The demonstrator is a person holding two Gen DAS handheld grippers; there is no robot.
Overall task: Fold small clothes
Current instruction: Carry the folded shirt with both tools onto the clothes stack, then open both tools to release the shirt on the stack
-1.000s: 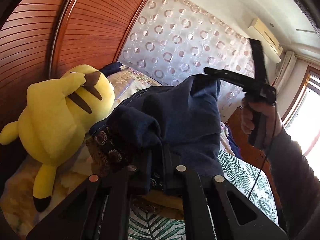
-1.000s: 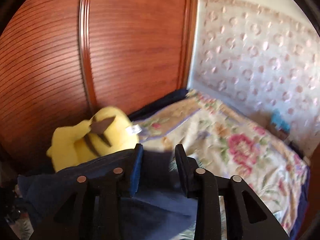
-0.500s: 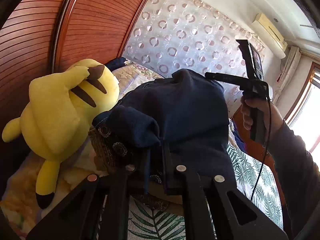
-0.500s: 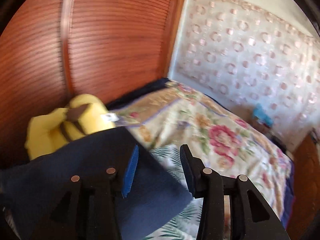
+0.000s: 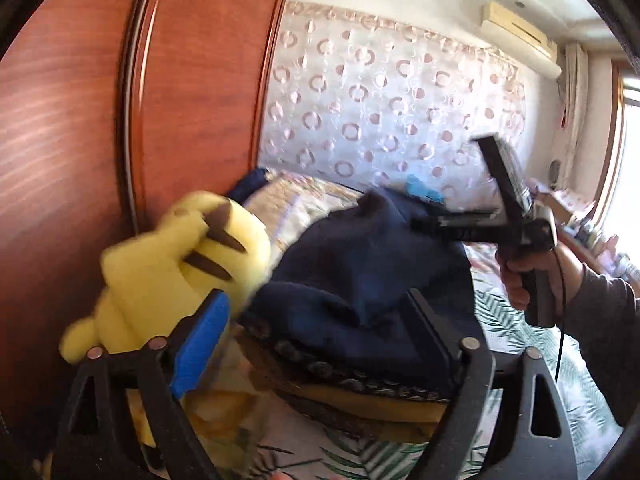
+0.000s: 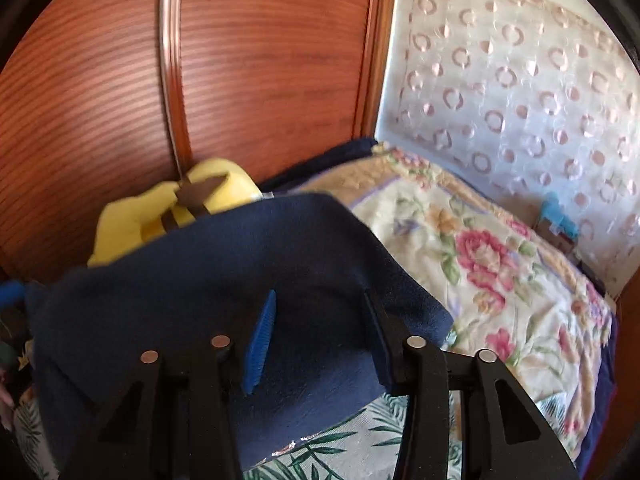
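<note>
A navy blue garment lies heaped on a folded pile with a patterned band and a yellow layer on the bed. My left gripper is opening, its jaws spread wide to either side of the garment and the blue pad clear of the cloth. In the right wrist view the same garment spreads out under my right gripper, whose jaws are opening a little with no cloth pinched between them. A hand holds that right gripper over the garment's far edge.
A yellow plush toy leans against the reddish wooden wardrobe door just left of the pile. A floral quilt covers the bed's far side, over a leaf-print sheet. A grey sleeve is at the right.
My left gripper, which was shut on the navy garment, has let it go and spread wide. The right gripper has come down over the garment, which now lies lower on the pile.
</note>
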